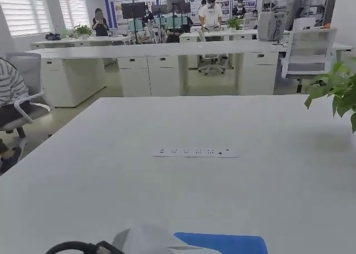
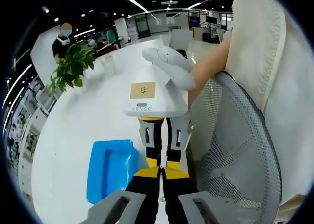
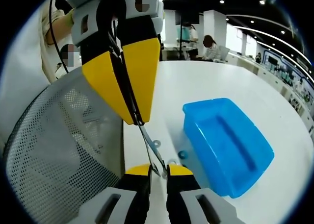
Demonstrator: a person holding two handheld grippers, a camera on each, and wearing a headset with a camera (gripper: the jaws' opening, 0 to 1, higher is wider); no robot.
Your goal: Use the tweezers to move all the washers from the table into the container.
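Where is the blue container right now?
In the right gripper view the container sits on the table, right of the tweezers and washers; the head view has it at the bottom edge.

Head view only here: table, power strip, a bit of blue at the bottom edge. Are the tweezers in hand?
Observer: Yes. In the right gripper view the left gripper has its tongs shut on the tweezers.
Operator: Washers?
Observer: At least two washers lie on the table just beside the container. I see none inside it.
Operator: Right gripper?
Observer: The right gripper has its tongs slightly apart, and the tweezers' tip reaches down between them.
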